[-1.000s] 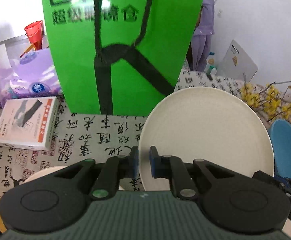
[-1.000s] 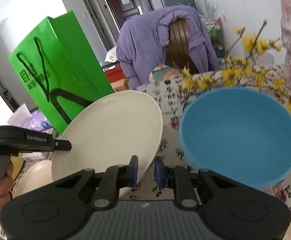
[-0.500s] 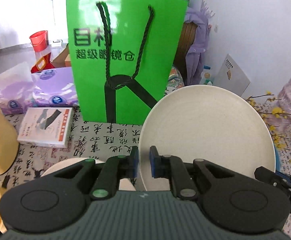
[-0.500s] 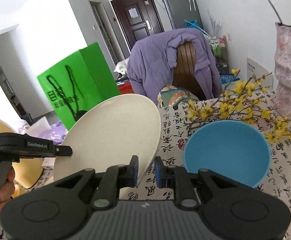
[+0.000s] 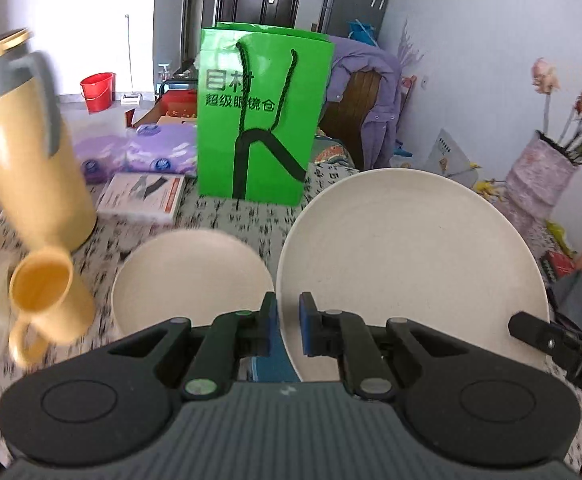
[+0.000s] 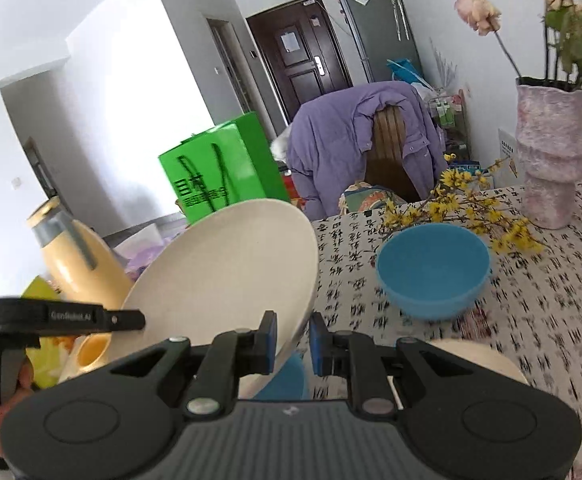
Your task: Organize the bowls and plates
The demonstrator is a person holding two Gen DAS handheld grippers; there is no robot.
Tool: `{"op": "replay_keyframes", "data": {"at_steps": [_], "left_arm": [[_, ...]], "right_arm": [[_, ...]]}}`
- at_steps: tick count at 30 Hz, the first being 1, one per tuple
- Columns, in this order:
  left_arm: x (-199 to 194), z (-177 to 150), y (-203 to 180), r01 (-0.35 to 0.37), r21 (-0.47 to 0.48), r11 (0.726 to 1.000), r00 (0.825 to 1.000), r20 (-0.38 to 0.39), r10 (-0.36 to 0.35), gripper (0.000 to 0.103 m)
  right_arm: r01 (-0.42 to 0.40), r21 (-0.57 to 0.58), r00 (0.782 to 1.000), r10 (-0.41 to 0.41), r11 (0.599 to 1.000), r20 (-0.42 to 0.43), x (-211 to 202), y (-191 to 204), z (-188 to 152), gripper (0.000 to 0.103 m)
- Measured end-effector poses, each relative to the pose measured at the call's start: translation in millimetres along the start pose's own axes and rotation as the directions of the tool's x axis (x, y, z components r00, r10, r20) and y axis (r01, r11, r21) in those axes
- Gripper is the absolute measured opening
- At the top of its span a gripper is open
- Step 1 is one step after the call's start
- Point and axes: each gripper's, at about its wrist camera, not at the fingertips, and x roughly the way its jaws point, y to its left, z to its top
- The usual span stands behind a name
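Both grippers clamp one cream plate (image 5: 411, 264), lifted off the table (image 6: 551, 328) and tilted. Left gripper (image 5: 288, 330): jaws nearly closed, blue pads pinching the plate's rim at about 7 o'clock of the disc. Right gripper (image 6: 292, 338): jaws narrow, pads gripping the rim at roughly 5 o'clock as its own camera sees the plate (image 6: 227, 276); its black tip also shows in the left view at 4 o'clock (image 5: 531, 330). In the right view the left gripper's finger (image 6: 123, 319) reaches the plate's rim from 9 o'clock, with a hand (image 6: 7, 396) on its handle. Below the held plate, at 10 o'clock from the left jaws, a second cream plate (image 5: 191, 276) lies flat on the patterned cloth. A blue bowl (image 6: 433, 270) sits upright on the table at 2 o'clock from the right gripper, just beside yellow flower sprigs (image 6: 463, 200). Another blue piece (image 6: 287, 378) shows under the plate between the right fingers; what it is cannot be told. A green bag (image 5: 263, 120) stands at 12 o'clock in the left view. A yellow flask (image 5: 27, 144) and a yellow mug (image 5: 47, 300), lying on its side, are at 9 to 10 o'clock. A pink vase (image 6: 551, 156) stands at 2 o'clock on the far right.
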Motion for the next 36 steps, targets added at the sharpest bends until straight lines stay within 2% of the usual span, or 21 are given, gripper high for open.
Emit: {"op": "replay_keyframes", "data": {"at_steps": [2,9,15,22,25,29,36], "left_arm": [[-17,-21,2,0.010,-0.007,1.000,1.000,0.007,-0.010,0.011],[-69,-110,2,-0.018,-0.007,1.000,0.993,0.120,0.019,0.011],[-86,-192,12,0.023,-0.079,0.997,0.995,0.101,-0.015,0.012],[-106,-280,26,0.047,-0.151,0.987,0.991,0.132,-0.027,0.012],[-113,-298,32,0.040,-0.167,0.985,0.994,0.104,-0.023,0.012],[-128,-315,29,0.019,-0.138,0.990,0.993,0.119,-0.003,0.012],[-122,-322,26,0.032,-0.147,0.989,0.996,0.091,-0.018,0.012]], "right_arm": [[-0.009,-0.011,1.000,0.009,1.000,0.008,-20,3,-14,0.017],[-0.055,-0.034,0.998,0.055,0.998,-0.007,-72,7,-77,0.017],[-0.054,-0.085,0.999,0.054,0.995,-0.003,-109,6,-141,0.017],[-0.070,-0.120,0.997,0.071,0.990,0.000,-141,4,-218,0.017],[-0.080,-0.126,0.997,0.079,0.989,-0.015,-152,7,-244,0.017],[-0.076,-0.143,0.997,0.075,0.987,-0.017,-165,10,-269,0.017],[-0.070,-0.117,0.997,0.068,0.991,-0.025,-172,4,-279,0.017]]}}
